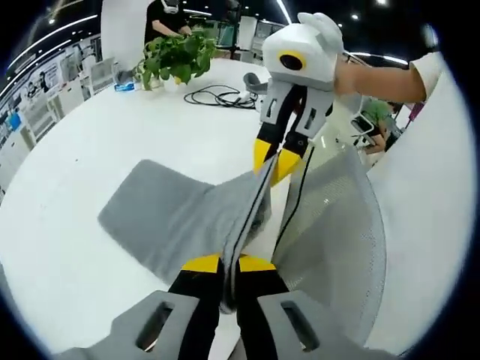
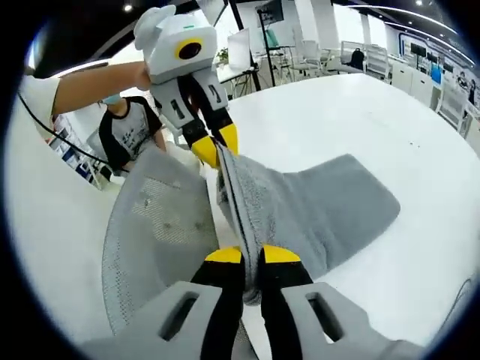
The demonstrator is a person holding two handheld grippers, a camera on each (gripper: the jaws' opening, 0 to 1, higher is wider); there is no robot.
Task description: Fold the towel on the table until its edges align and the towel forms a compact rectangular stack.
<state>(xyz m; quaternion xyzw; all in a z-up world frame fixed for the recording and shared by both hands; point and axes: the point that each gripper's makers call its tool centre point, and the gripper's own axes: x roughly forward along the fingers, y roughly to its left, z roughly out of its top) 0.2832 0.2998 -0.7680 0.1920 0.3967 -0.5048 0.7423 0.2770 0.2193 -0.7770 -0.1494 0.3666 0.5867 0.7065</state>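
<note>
While both grippers pinch one raised edge of the grey terry towel (image 1: 176, 217) | left gripper (image 1: 229, 262) and right gripper (image 2: 251, 255) clamped tight on it | rest trails on white desk (image 1: 67, 247) | left gripper view: potted green plant (image 1: 174, 56) upper left | right gripper view: seated person (image 2: 131, 131) upper left

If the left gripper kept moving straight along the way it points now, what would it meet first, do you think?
Probably the right gripper, which faces it along the stretched edge of the gray towel that the left gripper already pinches; depth is uncertain.
</note>
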